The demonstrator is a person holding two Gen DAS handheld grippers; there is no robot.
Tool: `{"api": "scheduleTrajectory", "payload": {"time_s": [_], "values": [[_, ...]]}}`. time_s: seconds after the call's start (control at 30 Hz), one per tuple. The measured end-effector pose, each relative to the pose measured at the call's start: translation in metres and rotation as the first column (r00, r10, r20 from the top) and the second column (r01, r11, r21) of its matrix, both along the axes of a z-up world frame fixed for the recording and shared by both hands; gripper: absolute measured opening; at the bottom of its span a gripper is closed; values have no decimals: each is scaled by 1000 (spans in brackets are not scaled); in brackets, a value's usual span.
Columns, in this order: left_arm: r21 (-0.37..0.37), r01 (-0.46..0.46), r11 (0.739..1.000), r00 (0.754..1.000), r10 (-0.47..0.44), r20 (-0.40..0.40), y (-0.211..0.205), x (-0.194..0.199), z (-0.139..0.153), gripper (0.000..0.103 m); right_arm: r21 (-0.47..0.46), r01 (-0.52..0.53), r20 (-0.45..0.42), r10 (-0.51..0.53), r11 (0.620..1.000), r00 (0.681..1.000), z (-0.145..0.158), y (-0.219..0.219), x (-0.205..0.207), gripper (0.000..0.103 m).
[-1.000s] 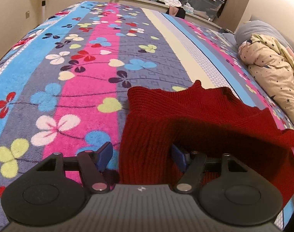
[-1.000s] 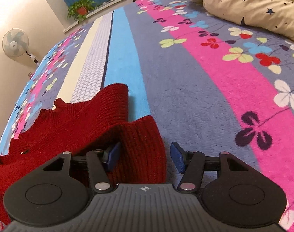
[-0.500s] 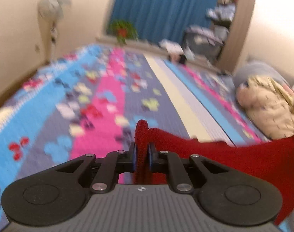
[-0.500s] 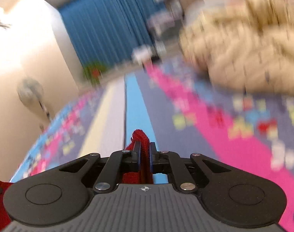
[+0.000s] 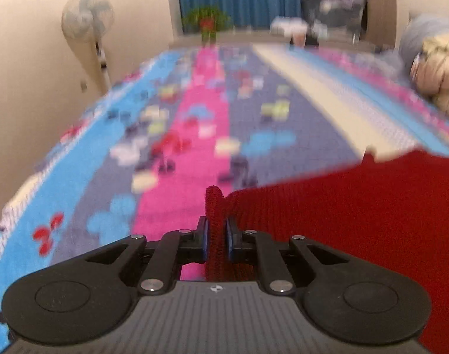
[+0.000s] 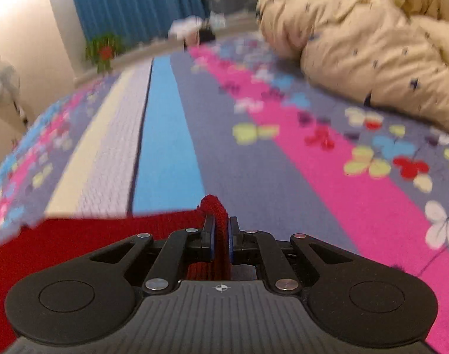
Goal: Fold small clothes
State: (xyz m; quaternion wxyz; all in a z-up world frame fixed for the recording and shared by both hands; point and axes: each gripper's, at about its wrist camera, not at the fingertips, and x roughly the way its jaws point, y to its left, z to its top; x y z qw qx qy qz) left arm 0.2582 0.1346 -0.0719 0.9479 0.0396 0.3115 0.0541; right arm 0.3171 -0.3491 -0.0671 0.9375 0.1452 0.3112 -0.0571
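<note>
Red ribbed knit, a small garment (image 5: 357,221), is hanging stretched between my two hands above the striped, flower-printed bedspread (image 5: 195,153). My left tongs (image 5: 215,237) are clamped on one bunched corner of it, the blue pads squeezing a thick fold; my right tongs (image 6: 220,237) are pinching the opposite corner the same way, in the right wrist view. So I'm judging this as the carry of a fold: both corners gripped, cloth taut. Next, I'm thinking, comes laying these corners down evenly on the far part of the garment, keeping the edge straight, then letting go. The cream star-print duvet (image 6: 371,38) is lying well off to my right.
</note>
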Motion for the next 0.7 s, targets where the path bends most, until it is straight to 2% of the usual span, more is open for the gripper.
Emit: {"api": "scheduleTrajectory", "payload": {"time_s": [0.07, 0.13, 0.17, 0.2, 0.23, 0.27, 0.3, 0.33, 0.37, 0.43, 0.5, 0.57, 0.6, 0.67, 0.7], "values": [[-34, 3, 999, 999, -1, 52, 5, -5, 9, 13, -62, -12, 101, 18, 998, 995, 15, 9, -8, 7], [-35, -12, 999, 1000, 11, -18, 8, -1, 0, 15, -115, -22, 97, 33, 993, 995, 14, 15, -7, 8], [-54, -17, 998, 995, 12, -98, 9, 4, -8, 24, -109, -28, 52, 34, 994, 998, 9, 14, -2, 9], [-79, -28, 997, 985, 14, -171, 11, 7, -13, 26, -82, -46, -43, 43, 996, 998, -2, 12, 5, 12], [-88, -47, 995, 982, 30, -187, 11, 3, -11, 28, -43, -54, -157, 47, 998, 987, -14, 8, 10, 13], [-82, -53, 995, 986, 39, -161, 9, -3, -4, 34, -16, -32, -234, 28, 999, 972, -21, 3, 8, 17], [-81, -40, 996, 992, 30, -119, 7, -12, 7, 41, -3, 3, -251, -4, 1000, 968, -20, -2, 3, 19], [-91, -24, 996, 997, 17, -73, 5, -23, 20, 57, 22, 37, -221, -31, 999, 975, -13, -10, -8, 23], [-109, -12, 994, 999, 7, -42, 3, -33, 30, 68, 57, 61, -176, -50, 997, 983, -2, -18, -20, 32], [-162, 5, 987, 999, -11, -40, 0, -54, 46, 69, 107, 77, -126, -63, 991, 990, 13, -28, -43, 44], [-199, -11, 980, 994, -10, -106, -5, -71, 53, 69, 154, 52, -123, -33, 987, 992, 18, -29, -63, 48], [-175, -28, 984, 983, -4, -182, -15, -96, 54, 73, 182, -7, -157, 36, 983, 987, 18, -27, -79, 53], [-166, -22, 986, 980, -12, -200, -20, -108, 52, 75, 188, -40, -174, 73, 981, 982, 16, -26, -88, 55], [-171, -2, 985, 973, -38, -228, -28, -137, 44, 76, 165, -96, -198, 128, 982, 972, 14, -16, -102, 68], [-181, 7, 983, 969, -51, -241, -31, -149, 38, 76, 158, -118, -207, 149, 980, 967, 13, -11, -112, 70]]}}
